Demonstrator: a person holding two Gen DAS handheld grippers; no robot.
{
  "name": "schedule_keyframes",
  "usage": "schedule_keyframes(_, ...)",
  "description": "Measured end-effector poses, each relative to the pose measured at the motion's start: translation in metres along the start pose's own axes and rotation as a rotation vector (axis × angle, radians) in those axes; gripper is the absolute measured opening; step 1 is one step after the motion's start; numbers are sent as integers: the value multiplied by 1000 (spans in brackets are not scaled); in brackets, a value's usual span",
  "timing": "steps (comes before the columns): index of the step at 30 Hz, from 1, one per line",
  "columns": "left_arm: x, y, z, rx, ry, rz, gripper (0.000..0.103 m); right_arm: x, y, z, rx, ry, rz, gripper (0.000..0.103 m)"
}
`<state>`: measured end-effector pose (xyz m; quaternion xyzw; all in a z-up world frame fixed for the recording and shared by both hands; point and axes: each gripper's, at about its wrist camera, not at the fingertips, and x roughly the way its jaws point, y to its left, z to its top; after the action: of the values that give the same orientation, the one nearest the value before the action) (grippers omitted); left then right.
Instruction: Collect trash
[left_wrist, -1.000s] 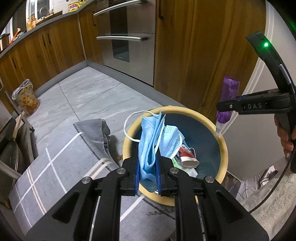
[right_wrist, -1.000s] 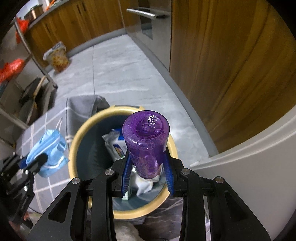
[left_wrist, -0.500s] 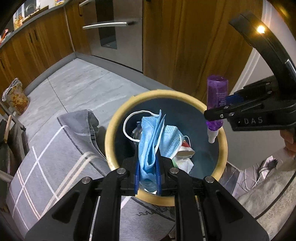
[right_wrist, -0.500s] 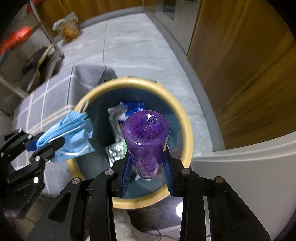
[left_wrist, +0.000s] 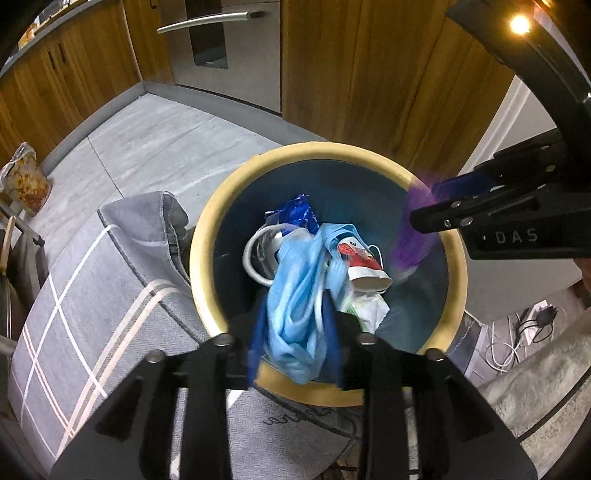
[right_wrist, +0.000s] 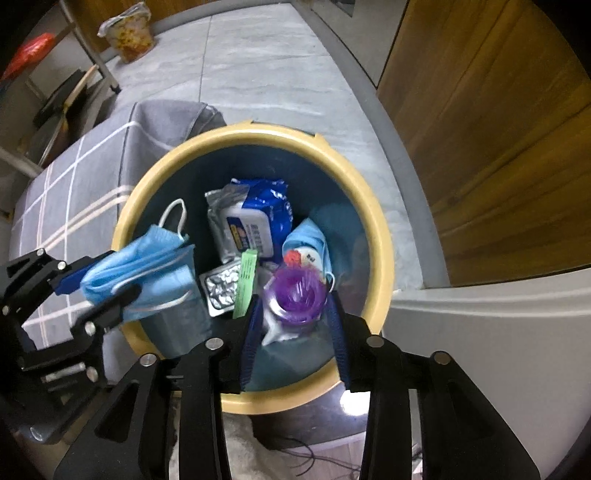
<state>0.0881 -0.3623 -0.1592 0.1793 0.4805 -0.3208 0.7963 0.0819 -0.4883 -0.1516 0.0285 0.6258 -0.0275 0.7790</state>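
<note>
A round bin with a yellow rim (left_wrist: 221, 206) (right_wrist: 255, 133) and dark blue inside stands on the floor, holding wrappers and other trash. My left gripper (left_wrist: 293, 332) is open over the bin's near edge; the blue face masks (left_wrist: 299, 295) (right_wrist: 144, 266) hang loose between its spread fingers, blurred. My right gripper (right_wrist: 293, 332) is open above the bin. The purple bottle (right_wrist: 295, 295) is free of its fingers and drops into the bin; it shows as a purple blur in the left wrist view (left_wrist: 413, 236).
A grey rug with white stripes (left_wrist: 92, 295) lies bunched against the bin's left side. Wooden cabinets (left_wrist: 388, 74) and a steel oven (left_wrist: 221, 48) stand behind. A white wall corner (right_wrist: 498, 332) is close on the right. Cables (left_wrist: 517, 332) lie on the floor.
Both grippers have opened over the bin. The purple bottle left the right gripper and falls. The masks have slipped loose in the left gripper.
</note>
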Motion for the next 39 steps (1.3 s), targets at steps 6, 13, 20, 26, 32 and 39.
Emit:
schedule_keyframes(6,-16,8,-5,-12,-27,39,58,-7,6,4,-16,-26,-2,42)
schedule_keyframes(13,-55,20,-18,-41,-96,75,70,-23,16,4,-59,-89,-28,48)
schedule_keyframes(20,-113,30,-30,-75,-214,90,78,-92,16,-12,87,-364,35,48)
schedule_keyframes(26,-159,31,-48,-146,-319,75,94,-141,29,-67,209,-533,106,62)
schedule_keyframes(32,-187,23,-68,-143,-352,111,97,-163,51,-117,187,-613,11,91)
schedule_keyframes(39,-208,12,-89,-97,-401,128,97,-167,67,-157,218,-692,-38,98)
